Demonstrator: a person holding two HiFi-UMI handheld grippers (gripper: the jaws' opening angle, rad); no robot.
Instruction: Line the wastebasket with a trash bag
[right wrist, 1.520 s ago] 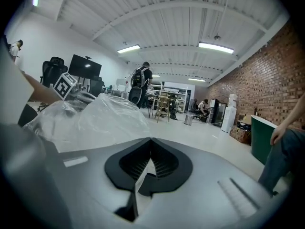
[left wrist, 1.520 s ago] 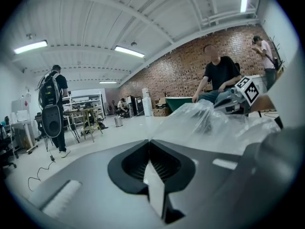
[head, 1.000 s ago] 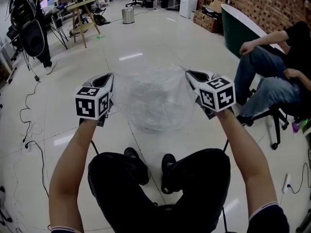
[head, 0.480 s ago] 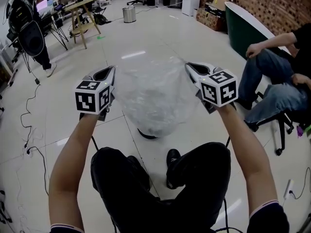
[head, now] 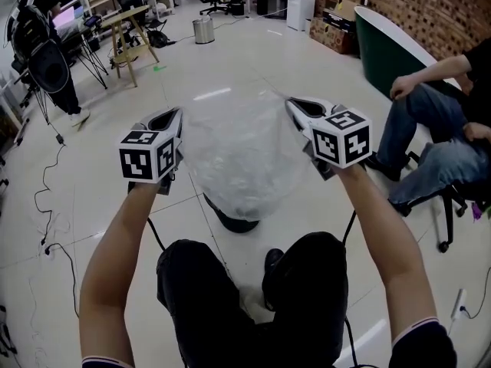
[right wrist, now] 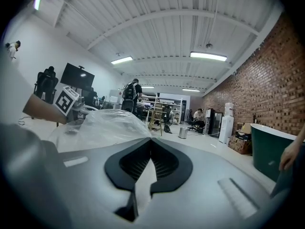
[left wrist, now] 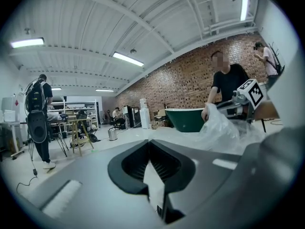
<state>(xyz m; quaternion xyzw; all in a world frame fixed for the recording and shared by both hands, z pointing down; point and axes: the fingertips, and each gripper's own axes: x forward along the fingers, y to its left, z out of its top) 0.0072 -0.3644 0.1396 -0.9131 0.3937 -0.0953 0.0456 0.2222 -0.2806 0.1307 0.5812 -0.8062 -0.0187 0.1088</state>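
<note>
Clear-plastic trash bag (head: pixel 242 159) spread in the air between two clamped grippers.
Left gripper (head: pixel 173 116) and right gripper (head: pixel 295 105) each pinch the bag's rim, jaws closed on film; the bag hangs above the floor (head: pixel 100 182), a metal bin (head: pixel 203 31) standing well apart. Risk: thin film may slip or tear if the grippers pull wider.

Thin, clear, crinkled plastic trash bag (head: pixel 242 156); glossy tiled floor (head: pixel 230 60).
</note>
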